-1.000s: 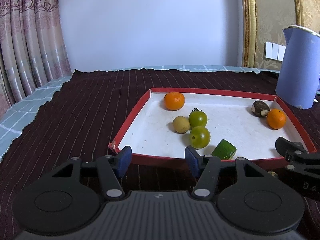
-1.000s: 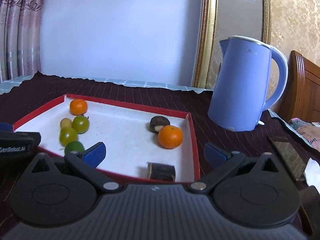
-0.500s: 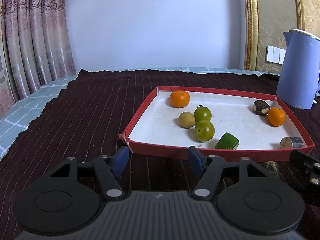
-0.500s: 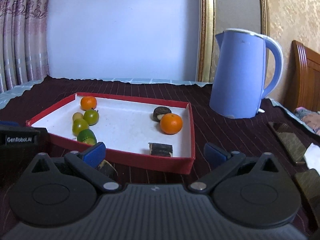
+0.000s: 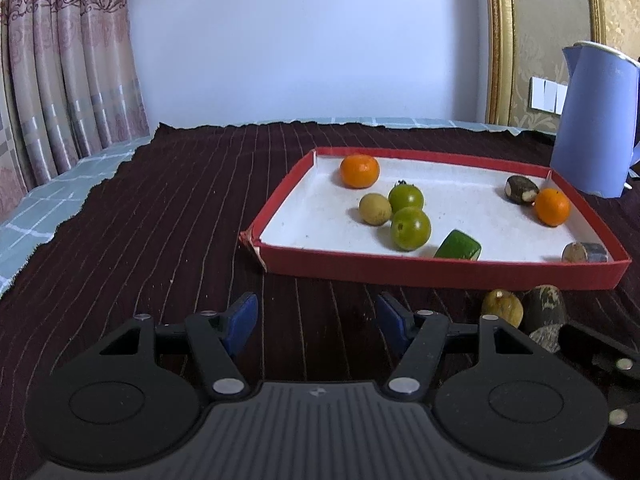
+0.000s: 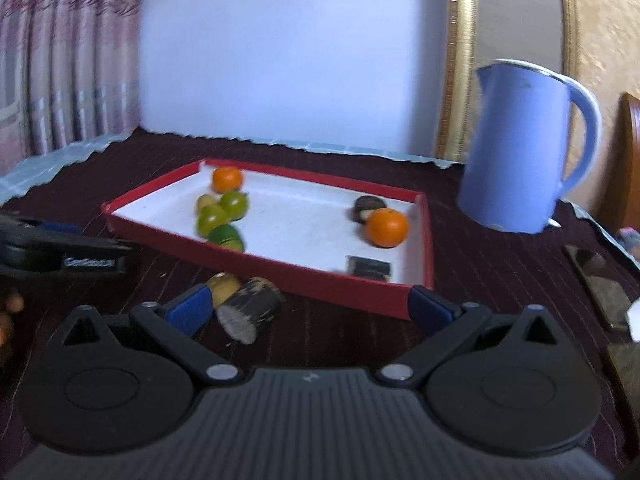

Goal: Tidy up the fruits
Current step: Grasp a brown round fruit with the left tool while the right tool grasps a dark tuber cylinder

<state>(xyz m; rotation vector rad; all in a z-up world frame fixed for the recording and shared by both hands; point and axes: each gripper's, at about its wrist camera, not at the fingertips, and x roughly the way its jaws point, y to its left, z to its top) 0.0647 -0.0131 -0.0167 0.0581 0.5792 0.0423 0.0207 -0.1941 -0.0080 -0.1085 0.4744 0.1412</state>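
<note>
A red-rimmed white tray (image 5: 440, 270) (image 6: 304, 280) holds two oranges (image 5: 359, 171) (image 5: 552, 207), two green tomatoes (image 5: 410, 228), a yellow fruit (image 5: 375, 209), a green piece (image 5: 458, 245), a dark fruit (image 5: 521, 189) and a dark cut piece (image 5: 585, 252). In front of the tray on the cloth lie a yellowish fruit (image 5: 502, 307) (image 6: 224, 284) and a dark cut cylinder (image 5: 545, 312) (image 6: 250, 310). My left gripper (image 5: 317, 317) is open and empty over the cloth. My right gripper (image 6: 308, 308) is open and empty, its left finger beside the cylinder.
A blue kettle (image 5: 596, 120) (image 6: 520, 148) stands behind the tray at the right. Dark flat objects (image 6: 596, 280) lie on the cloth at the far right. The dark striped cloth (image 5: 140, 220) ends at a checked cover on the left. Curtains hang at the left.
Both grippers have pulled back from the tray toward me. The yellowish fruit and the dark cylinder in front of the tray have come into view. The right view is blurred by motion.
</note>
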